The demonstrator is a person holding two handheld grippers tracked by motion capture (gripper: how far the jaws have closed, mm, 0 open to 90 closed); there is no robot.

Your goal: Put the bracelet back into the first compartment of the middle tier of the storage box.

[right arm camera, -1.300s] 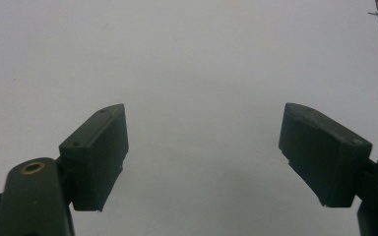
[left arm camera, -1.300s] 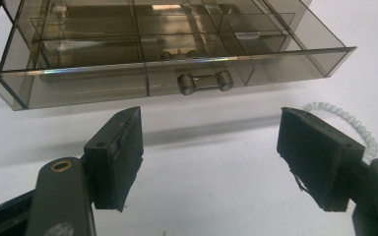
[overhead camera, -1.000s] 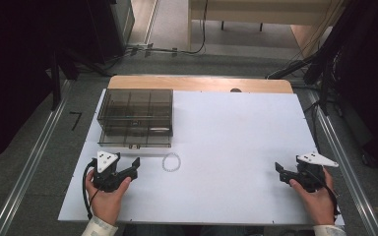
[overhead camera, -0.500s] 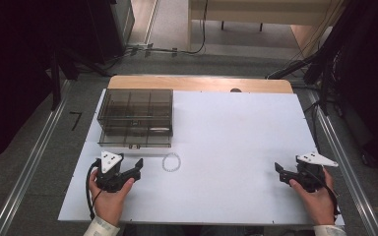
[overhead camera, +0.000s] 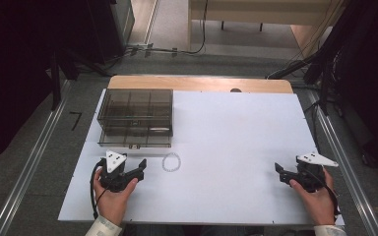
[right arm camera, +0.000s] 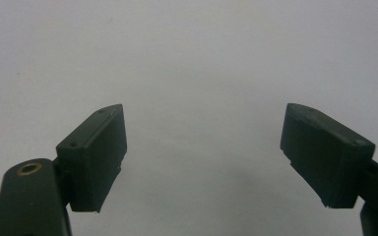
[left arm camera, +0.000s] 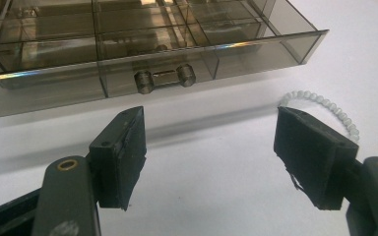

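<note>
The white table top is bright and evenly lit from above, while the room around it is very dark, almost black at both sides of the high view. In the left gripper view a thin line of glare runs along the edge of the smoky plastic box, and soft shadows lie under it. Both gripper views are a little grainy and soft.

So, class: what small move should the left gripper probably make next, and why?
Probably ease the left gripper right and forward toward the bead bracelet. Its jaws stand open and empty, and the bracelet lies loose on the white table just beyond its right jaw, in front of the smoky compartment box.
</note>
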